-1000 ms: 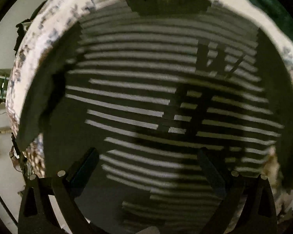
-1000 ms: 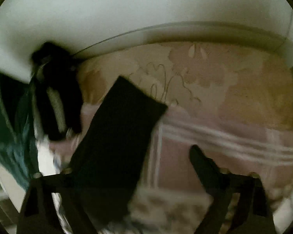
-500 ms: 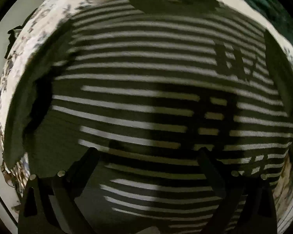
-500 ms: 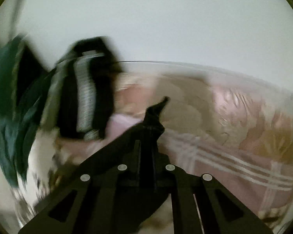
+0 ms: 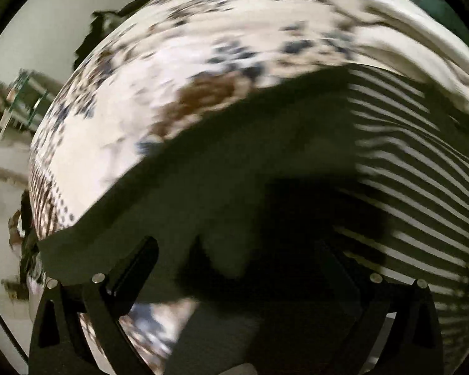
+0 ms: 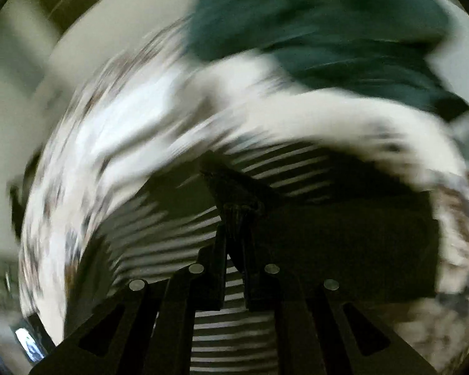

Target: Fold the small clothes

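Patterned bedspread (image 5: 134, 143) carries the striped shirt (image 5: 422, 168). Left gripper (image 5: 234, 268) jaws stand wide above its dark sleeve. Right gripper (image 6: 234, 234) jaws, just closed, pinch a dark fold of the shirt.

The left claw (image 5: 234, 268) points down at a bed, its two black fingers (image 5: 134, 265) standing wide apart with nothing pressed between them. Beneath it lies a dark sleeve (image 5: 203, 187), plain and unstriped, stretching up to the right into a black-and-white striped shirt (image 5: 416, 168) at the right edge. Both rest on a white bedspread (image 5: 172, 72) with a blue and brown flower print. A pale floor (image 5: 3, 162) shows at the left. The picture is smeared with blur.
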`<state>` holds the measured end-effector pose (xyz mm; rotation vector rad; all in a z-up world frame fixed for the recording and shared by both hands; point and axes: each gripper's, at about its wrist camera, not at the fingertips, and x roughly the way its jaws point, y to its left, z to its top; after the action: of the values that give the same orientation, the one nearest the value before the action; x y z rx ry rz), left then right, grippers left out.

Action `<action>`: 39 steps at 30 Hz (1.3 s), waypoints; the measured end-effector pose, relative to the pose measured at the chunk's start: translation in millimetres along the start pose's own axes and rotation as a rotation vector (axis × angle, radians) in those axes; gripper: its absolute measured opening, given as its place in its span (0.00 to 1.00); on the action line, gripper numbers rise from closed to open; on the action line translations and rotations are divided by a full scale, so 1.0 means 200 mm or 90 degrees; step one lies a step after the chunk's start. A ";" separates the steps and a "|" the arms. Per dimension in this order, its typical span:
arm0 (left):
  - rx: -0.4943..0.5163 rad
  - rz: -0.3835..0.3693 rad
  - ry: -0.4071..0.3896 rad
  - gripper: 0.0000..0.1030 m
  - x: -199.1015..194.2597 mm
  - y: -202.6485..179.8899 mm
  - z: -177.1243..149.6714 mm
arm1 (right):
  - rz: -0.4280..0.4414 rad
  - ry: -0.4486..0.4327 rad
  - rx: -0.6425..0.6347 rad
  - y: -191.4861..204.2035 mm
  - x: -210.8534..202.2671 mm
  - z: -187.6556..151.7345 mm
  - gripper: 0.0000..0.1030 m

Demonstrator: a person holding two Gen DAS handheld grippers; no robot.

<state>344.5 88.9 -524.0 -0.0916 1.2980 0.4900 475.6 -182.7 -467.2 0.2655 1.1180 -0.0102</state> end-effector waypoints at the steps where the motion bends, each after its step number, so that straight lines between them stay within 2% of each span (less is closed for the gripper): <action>1: -0.014 0.002 0.001 1.00 0.04 0.07 0.02 | 0.001 0.020 -0.037 0.16 0.10 -0.04 0.08; 5: -0.057 -0.006 0.009 1.00 0.15 0.25 0.06 | 0.000 0.064 -0.172 0.74 0.35 -0.24 0.08; 7: -0.074 -0.014 0.018 1.00 0.17 0.29 0.04 | 0.005 0.072 -0.208 0.91 0.39 -0.35 0.08; 11: -0.098 -0.031 0.033 1.00 0.22 0.39 0.03 | -0.004 0.092 -0.235 1.07 0.47 -0.46 0.08; 13: -0.109 -0.043 0.040 1.00 0.23 0.43 0.02 | -0.012 0.128 -0.246 1.11 0.53 -0.51 0.08; 15: -0.126 -0.057 0.043 1.00 0.21 0.51 0.00 | 0.017 0.170 -0.223 1.04 0.52 -0.48 0.12; 16: -0.137 -0.065 0.044 1.00 0.18 0.58 -0.03 | 0.040 0.187 -0.207 1.01 0.50 -0.48 0.22; 17: -0.152 -0.072 0.048 1.00 0.14 0.66 -0.07 | 0.065 0.206 -0.186 0.95 0.47 -0.47 0.45; 19: -0.186 -0.084 0.058 1.00 0.10 0.81 -0.16 | 0.092 0.228 -0.134 0.80 0.39 -0.48 0.66; 22: -0.256 -0.096 0.099 1.00 0.09 1.09 -0.33 | 0.080 0.239 -0.088 0.59 0.24 -0.53 0.66; 25: -0.384 -0.126 0.150 1.00 0.19 1.39 -0.50 | 0.043 0.250 -0.057 0.43 0.15 -0.61 0.66; 26: -0.460 -0.145 0.161 1.00 0.26 1.52 -0.57 | 0.033 0.254 -0.048 0.39 0.12 -0.62 0.66; 28: -0.560 -0.160 0.155 1.00 0.35 1.68 -0.65 | 0.010 0.256 -0.031 0.32 0.10 -0.67 0.66; 31: -0.645 -0.168 0.153 0.96 0.50 1.82 -0.69 | -0.037 0.257 -0.013 0.22 0.11 -0.71 0.66; 32: -0.670 -0.182 0.139 0.86 0.53 1.84 -0.69 | -0.042 0.258 0.003 0.20 0.11 -0.71 0.66; 33: -0.687 -0.186 0.121 0.72 0.54 1.86 -0.68 | -0.053 0.255 0.022 0.18 0.12 -0.72 0.66; 34: -0.694 -0.177 0.110 0.65 0.53 1.88 -0.67 | -0.064 0.250 0.027 0.17 0.13 -0.72 0.66; 36: -0.709 -0.160 0.078 0.24 0.51 1.90 -0.64 | -0.089 0.228 0.015 0.19 0.13 -0.72 0.66; 39: -0.721 -0.139 0.051 0.06 0.46 1.93 -0.62 | -0.091 0.217 -0.007 0.22 0.12 -0.71 0.66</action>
<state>95.9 420.3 -565.1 -1.1878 0.9295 0.9839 367.3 -106.3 -538.1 0.1799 1.4743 -0.0886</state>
